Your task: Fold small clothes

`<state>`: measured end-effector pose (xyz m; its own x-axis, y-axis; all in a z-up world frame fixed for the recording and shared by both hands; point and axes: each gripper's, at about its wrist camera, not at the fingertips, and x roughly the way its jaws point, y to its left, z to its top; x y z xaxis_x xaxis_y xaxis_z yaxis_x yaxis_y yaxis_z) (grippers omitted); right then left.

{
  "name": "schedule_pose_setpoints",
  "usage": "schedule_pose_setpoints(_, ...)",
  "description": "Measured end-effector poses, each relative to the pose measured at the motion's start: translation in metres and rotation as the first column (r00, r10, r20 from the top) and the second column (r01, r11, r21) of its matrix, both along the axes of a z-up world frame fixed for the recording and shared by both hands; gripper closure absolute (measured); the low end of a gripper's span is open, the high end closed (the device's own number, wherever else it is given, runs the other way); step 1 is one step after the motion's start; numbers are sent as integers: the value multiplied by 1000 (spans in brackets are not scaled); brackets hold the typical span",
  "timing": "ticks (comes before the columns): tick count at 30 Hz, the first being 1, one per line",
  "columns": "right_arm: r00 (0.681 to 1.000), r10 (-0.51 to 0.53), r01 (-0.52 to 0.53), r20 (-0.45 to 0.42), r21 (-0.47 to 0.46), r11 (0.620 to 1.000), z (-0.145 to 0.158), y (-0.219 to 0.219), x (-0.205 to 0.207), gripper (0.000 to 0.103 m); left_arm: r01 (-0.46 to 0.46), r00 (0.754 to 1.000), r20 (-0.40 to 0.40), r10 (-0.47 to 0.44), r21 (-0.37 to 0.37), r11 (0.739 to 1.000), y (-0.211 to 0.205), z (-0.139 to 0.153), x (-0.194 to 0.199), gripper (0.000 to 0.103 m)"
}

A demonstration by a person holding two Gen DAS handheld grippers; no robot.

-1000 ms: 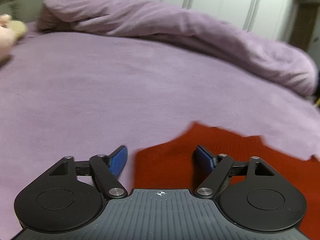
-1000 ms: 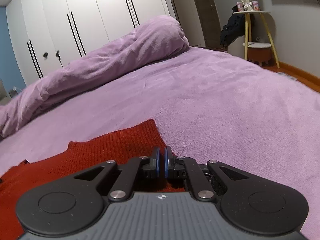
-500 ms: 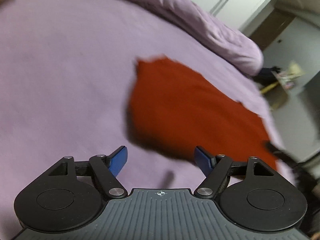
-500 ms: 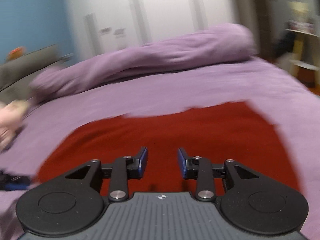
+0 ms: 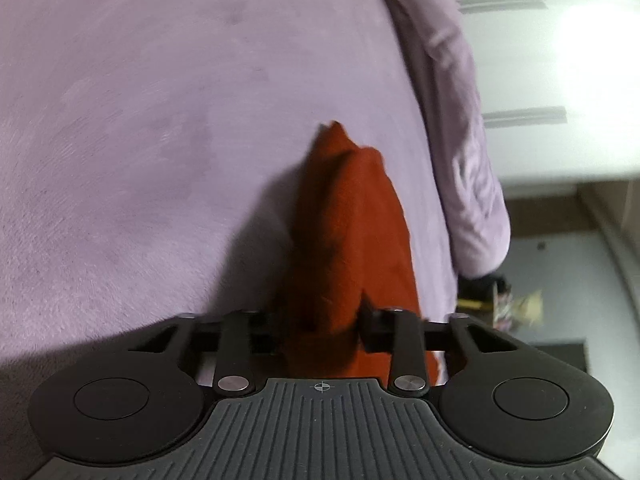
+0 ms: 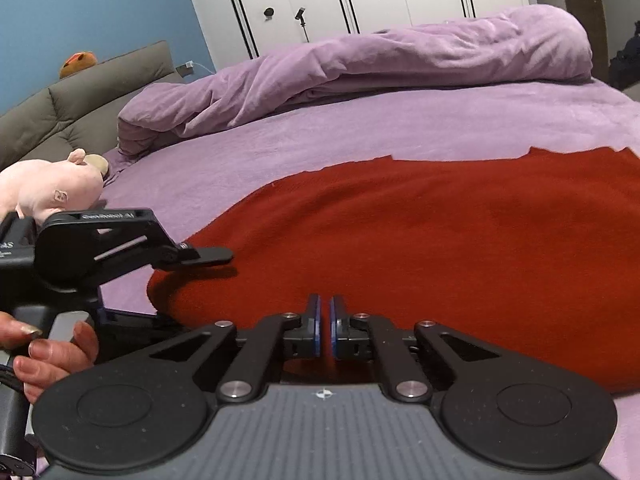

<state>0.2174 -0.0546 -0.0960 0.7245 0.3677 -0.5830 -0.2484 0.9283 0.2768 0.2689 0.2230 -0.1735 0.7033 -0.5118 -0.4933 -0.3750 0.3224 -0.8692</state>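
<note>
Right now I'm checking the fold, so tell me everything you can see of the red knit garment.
The red knit garment looks like soft, fuzzy, rust-red wool. It lies spread across the purple bedspread, its near-left edge rounded over. The left claw is closing with a bunched fold of it between the fingers; the right claw is shut at its near edge, whether it pinches cloth is unclear.

A: Left wrist view: red garment (image 5: 352,240) bunches over the left gripper (image 5: 320,332), so its fingers are hidden. Wardrobe (image 5: 560,72) blurred.

B: Right wrist view: garment's right side cut off by the frame edge. Hand (image 6: 48,356) also cut off at the left edge. Pink plush toy (image 6: 52,192) partly out of frame.
</note>
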Motion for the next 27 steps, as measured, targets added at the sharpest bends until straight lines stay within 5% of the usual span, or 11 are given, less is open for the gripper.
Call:
schedule_pose_setpoints(9,998,59,-60,-29,-45,997,-5,12,11,99,5,1000,12,-6,20,1000,2,-1,-2,77)
schedule_pose_setpoints(15,995,-32,30,98,22,999,21,-45,-19,98,73,995,49,-87,244,967,-11,41,-3,78)
schedule_pose_setpoints(18,989,-112,104,98,80,991,25,-82,-31,97,100,987,79,-143,399,911,-34,74,-2,79)
schedule_pose_setpoints(20,983,-157,143,92,143,979,27,-105,-40,97,126,969,120,-216,512,850,-61,100,-2,80)
schedule_pose_setpoints(24,968,-239,219,77,201,955,32,-140,-52,97,208,901,171,-399,638,741,-134,138,-2,80)
schedule_pose_setpoints(27,956,-285,262,66,238,935,33,-161,-57,97,268,844,148,-515,716,645,-191,138,0,80)
